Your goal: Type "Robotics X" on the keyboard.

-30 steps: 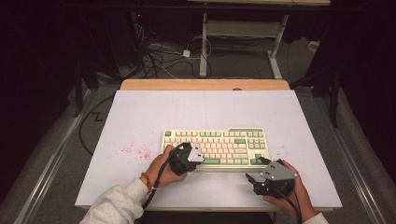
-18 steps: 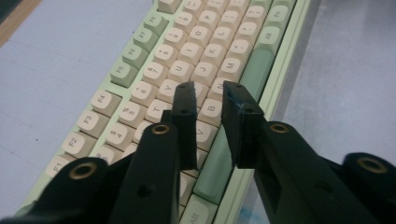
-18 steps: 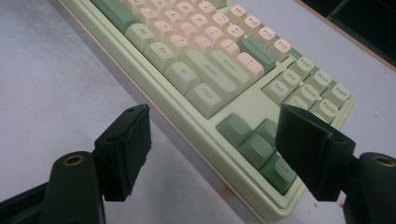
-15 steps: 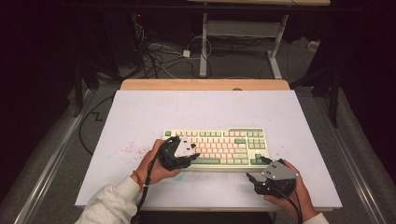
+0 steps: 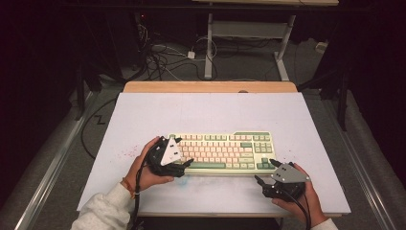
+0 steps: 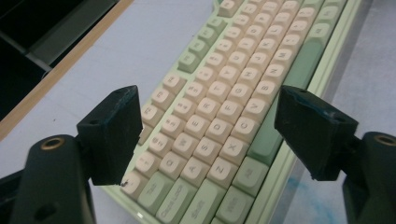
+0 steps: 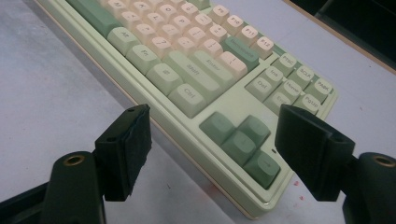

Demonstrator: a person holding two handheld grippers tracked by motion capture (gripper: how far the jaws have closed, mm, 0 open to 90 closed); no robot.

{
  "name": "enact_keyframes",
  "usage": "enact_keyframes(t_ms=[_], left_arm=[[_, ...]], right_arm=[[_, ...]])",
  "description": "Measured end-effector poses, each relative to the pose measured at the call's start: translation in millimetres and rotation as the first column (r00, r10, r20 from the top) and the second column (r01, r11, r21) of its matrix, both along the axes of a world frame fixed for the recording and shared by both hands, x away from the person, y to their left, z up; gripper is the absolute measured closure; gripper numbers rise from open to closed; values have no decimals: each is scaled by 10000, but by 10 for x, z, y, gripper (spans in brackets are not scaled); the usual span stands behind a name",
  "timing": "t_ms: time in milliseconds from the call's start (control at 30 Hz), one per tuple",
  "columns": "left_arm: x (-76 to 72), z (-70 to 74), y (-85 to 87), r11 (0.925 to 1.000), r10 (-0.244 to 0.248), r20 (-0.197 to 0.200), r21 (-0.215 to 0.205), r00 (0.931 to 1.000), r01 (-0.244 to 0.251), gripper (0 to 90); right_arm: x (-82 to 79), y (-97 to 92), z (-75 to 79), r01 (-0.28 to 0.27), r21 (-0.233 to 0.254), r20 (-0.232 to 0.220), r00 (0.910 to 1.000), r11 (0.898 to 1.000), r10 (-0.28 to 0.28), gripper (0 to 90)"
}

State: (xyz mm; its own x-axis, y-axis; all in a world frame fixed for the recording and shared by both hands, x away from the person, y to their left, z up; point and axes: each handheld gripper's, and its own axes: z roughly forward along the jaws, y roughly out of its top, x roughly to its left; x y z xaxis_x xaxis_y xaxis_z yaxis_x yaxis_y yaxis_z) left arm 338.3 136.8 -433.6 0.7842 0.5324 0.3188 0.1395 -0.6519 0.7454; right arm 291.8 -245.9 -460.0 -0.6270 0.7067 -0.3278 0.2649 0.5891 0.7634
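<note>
One keyboard (image 5: 222,151), pale green with cream and darker green keys, lies flat on the white table (image 5: 210,112), set toward the near half and slightly right of the middle, its long sides running parallel to the table's front edge. Behind it the white surface runs bare to the wooden strip (image 5: 210,86) along the far edge, and wide bare margins lie to its left and right; in front only a narrow band of table separates it from the near edge. Two grippers are at work, one per hand. The left gripper (image 5: 181,152) sits over the keyboard's left end, and in the left gripper view (image 6: 208,126) its jaws have just been opening and stand wide apart above the letter keys, with nothing pressed between the pads. The right gripper (image 5: 264,171) hovers over the table just off the keyboard's near right corner; in the right gripper view (image 7: 212,149) its jaws are also wide apart, framing the four dark green arrow keys (image 7: 243,140) and the corner of the case, touching neither. Faint reddish specks (image 5: 125,153) mark the table left of the keyboard, and a faint blue smear shows near its front edge.
</note>
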Motion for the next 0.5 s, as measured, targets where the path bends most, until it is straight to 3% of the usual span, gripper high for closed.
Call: enact_keyframes(t_ms=[67, 200, 433, 500], left_arm=[[-13, -21, 65, 9998, 198, 74, 41, 9998, -198, 198], [-44, -60, 201, 9988, 488, 52, -33, 9988, -488, 181], [-113, -159, 401, 9961, 883, 65, 59, 9961, -884, 190], [-136, -184, 464, 9946, 1034, -12, -89, 9946, -1034, 190]], right_arm=[[-1, -5, 2, 21, -42, -55, 10000, 10000, -21, 311], [-35, -7, 33, -241, 200, -6, 9997, 9995, 241, 468], [-30, -30, 72, -375, 540, -357, 9986, 9978, 395, 731], [-29, -38, 94, -428, 601, -419, 9981, 9973, 454, 791]])
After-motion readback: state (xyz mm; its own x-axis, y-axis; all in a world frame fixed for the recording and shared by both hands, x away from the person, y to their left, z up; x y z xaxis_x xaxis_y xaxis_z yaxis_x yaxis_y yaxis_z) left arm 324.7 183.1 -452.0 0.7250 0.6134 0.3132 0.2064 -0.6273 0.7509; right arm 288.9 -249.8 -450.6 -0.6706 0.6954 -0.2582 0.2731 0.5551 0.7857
